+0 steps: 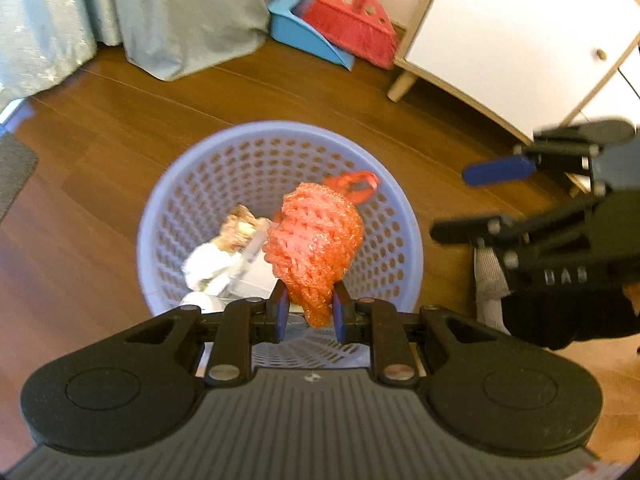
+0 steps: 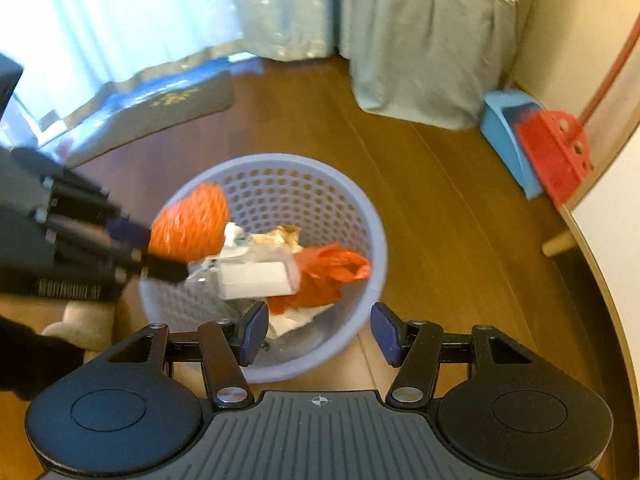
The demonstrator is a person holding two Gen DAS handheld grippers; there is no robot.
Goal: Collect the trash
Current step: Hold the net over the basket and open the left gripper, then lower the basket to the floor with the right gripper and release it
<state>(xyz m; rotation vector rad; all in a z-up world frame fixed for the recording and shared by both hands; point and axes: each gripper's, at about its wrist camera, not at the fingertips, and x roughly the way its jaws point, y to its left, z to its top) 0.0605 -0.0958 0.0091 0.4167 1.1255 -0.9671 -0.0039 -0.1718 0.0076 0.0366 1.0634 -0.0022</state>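
So we're holding the orange foam net [image 1: 314, 252] in the left hand-held gripper [image 1: 309, 312], pads pinching its lower end, and we're hanging it right over the lavender basket [image 1: 404, 216]. In the right wrist view the net is sitting above the near-left part of the rim, not dropped in yet.

The right hand-held gripper [image 2: 318, 334] is standing wide open with nothing between its fingers, hovering off to the side of the basket. Looks like that one's job is done for now.

Inside the basket we're already seeing a decent pile: a red plastic bag [image 2: 332, 270], a clear plastic box [image 2: 260, 274], some crumpled white paper [image 1: 208, 264] and a brownish wrapper [image 1: 240, 226]. So we're guessing most of the collecting is behind us.

What's left, as far as we can tell: letting go of the net so it falls in with the rest. The wooden floor [image 1: 120, 200] around the basket is looking free of loose scraps in both views, though we can't see the whole room. The red broom [image 1: 352, 26] and blue dustpan [image 1: 298, 34] are leaning by the wall near the white cabinet [image 1: 520, 32], well apart from the basket, untouched. A socked foot [image 1: 490, 284] is peeking in beside the basket.
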